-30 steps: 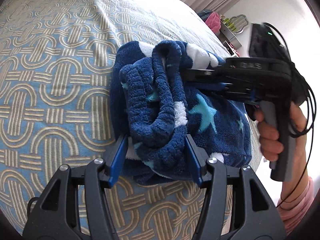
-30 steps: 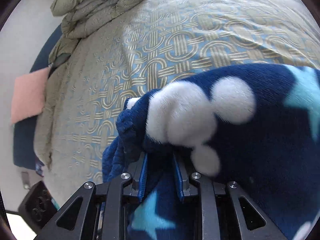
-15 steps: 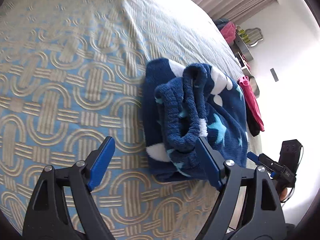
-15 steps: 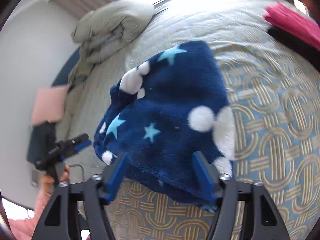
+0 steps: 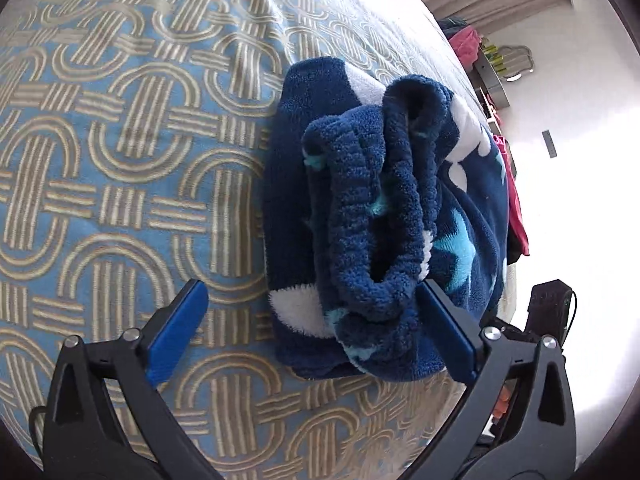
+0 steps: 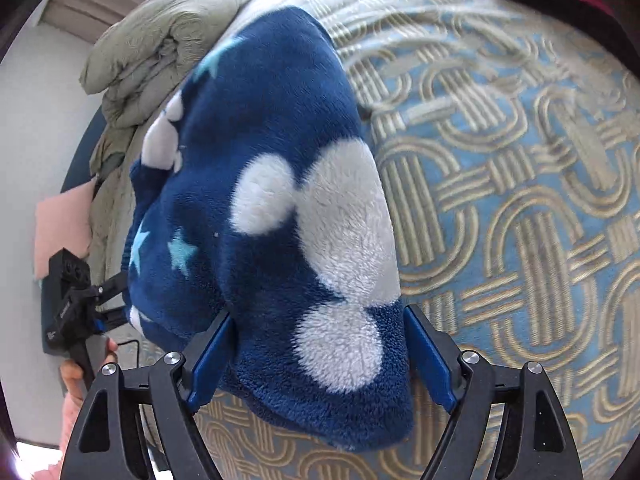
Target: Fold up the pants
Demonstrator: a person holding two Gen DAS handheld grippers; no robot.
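Pants (image 5: 384, 216) lie bundled on the bed (image 5: 120, 160), long axis running away from the left tongs (image 5: 320, 332); right tongs (image 6: 320, 364) straddle the opposite end. Both spread apart, gripping nothing.

A second ago both tongs were clamped on the navy fleece pants (image 5: 384, 216). The left tongs (image 5: 316, 332) have since spread wide and drawn back, so the bundle now lies free on the bed (image 5: 120, 160) with the waistband roll between the blue pads. The right tongs (image 6: 320, 360) have let go too, pulled away, and now straddle the folded edge with pads apart.
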